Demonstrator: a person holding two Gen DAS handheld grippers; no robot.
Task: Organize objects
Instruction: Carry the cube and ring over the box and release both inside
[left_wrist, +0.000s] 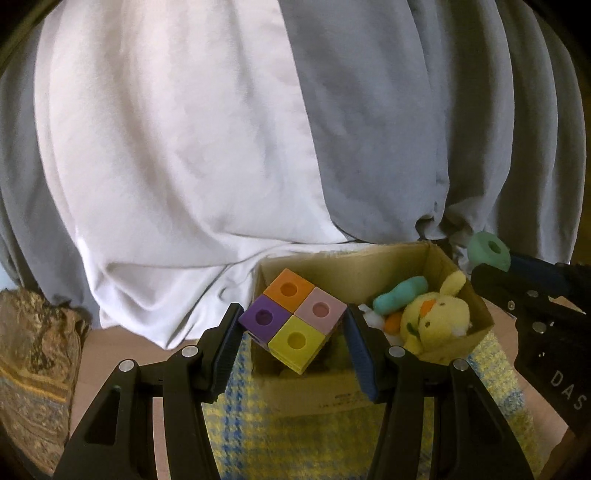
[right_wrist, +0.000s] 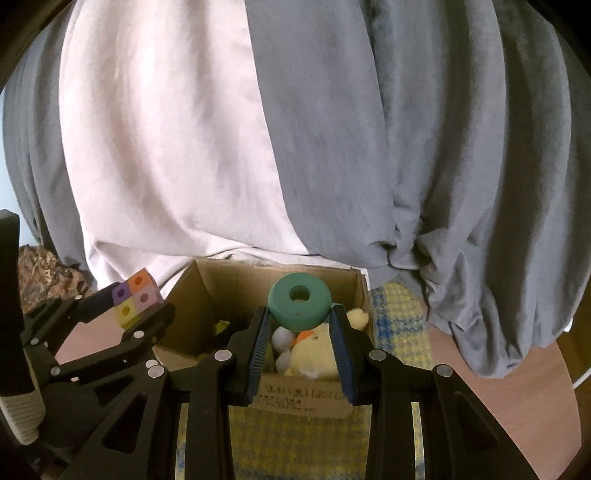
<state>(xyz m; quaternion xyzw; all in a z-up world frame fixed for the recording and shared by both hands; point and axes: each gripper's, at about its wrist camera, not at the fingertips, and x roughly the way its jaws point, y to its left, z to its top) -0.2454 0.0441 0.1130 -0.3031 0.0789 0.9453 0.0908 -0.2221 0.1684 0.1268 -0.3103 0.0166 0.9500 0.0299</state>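
Lettering "DAS" on right gripper (left_wrist: 495, 266), fingers clamping green ring (right_wrist: 299, 301), left gripper (left_wrist: 293, 326) fingers pinching block cube (left_wrist: 293, 319).

right tool (right_wrist: 300, 332) grips green ring (right_wrist: 299, 301) | over box (right_wrist: 221, 280) (chick toy (right_wrist: 314, 354), seemingly)

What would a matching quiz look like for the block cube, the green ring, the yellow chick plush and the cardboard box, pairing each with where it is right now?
Things:
1. four-colour block cube
2. green ring
3. yellow chick plush
4. cardboard box

Places:
A. lying inside the box
B. gripped in the right claw
C. standing on the checked cloth
D. gripped in the left claw

Pairs: 1-D, 2-B, 3-A, 4-C
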